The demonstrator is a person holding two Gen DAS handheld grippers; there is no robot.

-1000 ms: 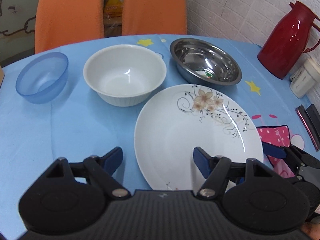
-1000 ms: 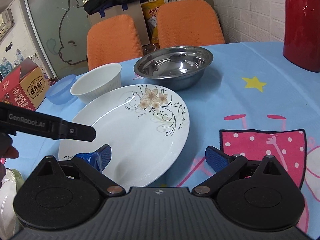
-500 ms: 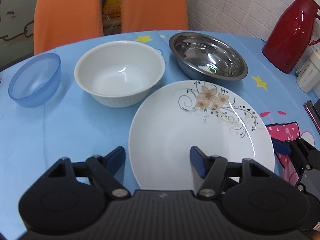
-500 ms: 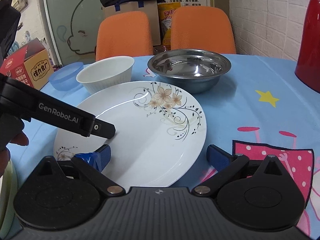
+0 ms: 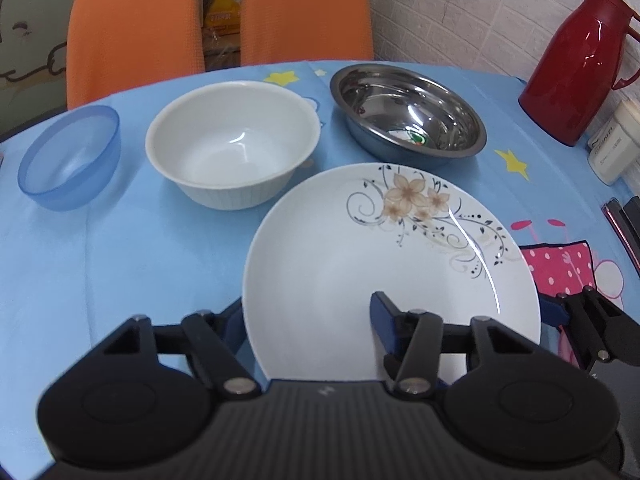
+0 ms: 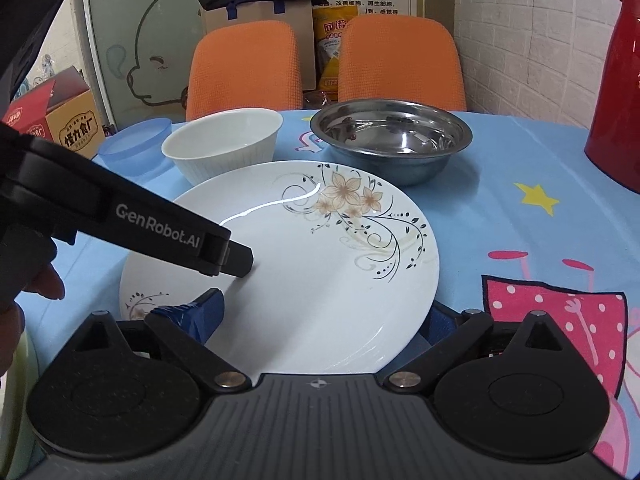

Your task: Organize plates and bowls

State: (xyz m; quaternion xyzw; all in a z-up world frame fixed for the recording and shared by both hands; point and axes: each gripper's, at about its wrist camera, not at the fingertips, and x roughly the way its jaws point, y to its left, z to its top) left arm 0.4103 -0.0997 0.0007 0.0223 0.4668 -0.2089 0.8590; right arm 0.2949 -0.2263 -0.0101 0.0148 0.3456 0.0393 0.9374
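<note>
A white plate with a flower print (image 5: 384, 264) lies on the blue tablecloth, also in the right wrist view (image 6: 320, 264). My left gripper (image 5: 308, 316) is open, one finger over the plate, the other under its left rim. My right gripper (image 6: 324, 316) is open, straddling the plate's near right rim. Behind the plate stand a white bowl (image 5: 232, 144), a steel bowl (image 5: 408, 112) and a blue plastic bowl (image 5: 70, 156).
A red thermos (image 5: 580, 60) stands at the far right by the brick wall. Two orange chairs (image 5: 136, 28) are behind the table. A white box (image 5: 612, 148) and dark items sit at the right edge. Cardboard boxes (image 6: 60, 120) are left.
Both grippers have moved forward onto the plate's near rim; the left gripper now straddles its left edge and the right its right edge. The dishes have not moved.
</note>
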